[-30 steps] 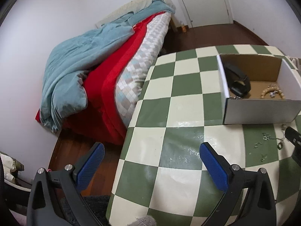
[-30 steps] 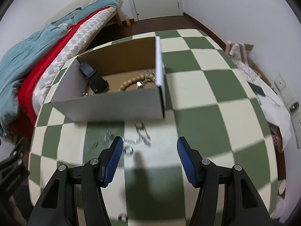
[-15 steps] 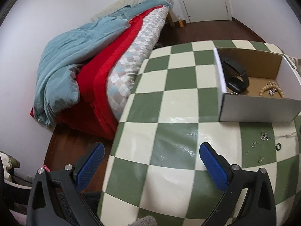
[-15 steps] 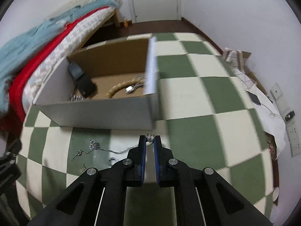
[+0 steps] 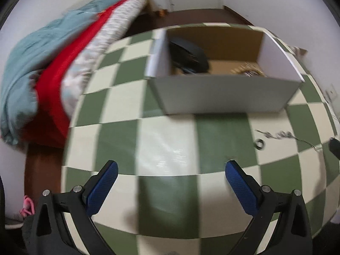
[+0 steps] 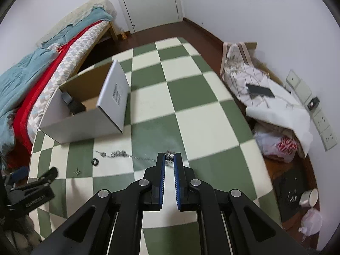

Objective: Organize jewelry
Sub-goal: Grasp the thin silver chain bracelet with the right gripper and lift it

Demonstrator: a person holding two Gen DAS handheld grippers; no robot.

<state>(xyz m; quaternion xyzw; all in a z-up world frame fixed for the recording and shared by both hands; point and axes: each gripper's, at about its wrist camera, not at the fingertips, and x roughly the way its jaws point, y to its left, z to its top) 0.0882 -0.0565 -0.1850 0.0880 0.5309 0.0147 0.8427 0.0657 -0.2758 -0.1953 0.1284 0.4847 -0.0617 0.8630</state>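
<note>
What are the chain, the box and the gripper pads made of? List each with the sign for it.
Chain: looks like silvery metal; it glints, with fine links, one end pinched in the right tool.
Box: cardboard, probably; white coated outside, raw brown inside, folded flat walls.
Pads: blue, finely ribbed, likely rubber or soft plastic, though the look leaves it open.

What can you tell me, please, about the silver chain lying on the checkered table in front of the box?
The silver chain is a thin metal strand with a denser cluster of links or charms toward its left end. It trails across the green and cream checkered table, in front of the white cardboard box and apart from it. Its right end, a small shiny piece, is pinched between the right tongs, which are shut on it. A small dark ring lies beside it.
</note>
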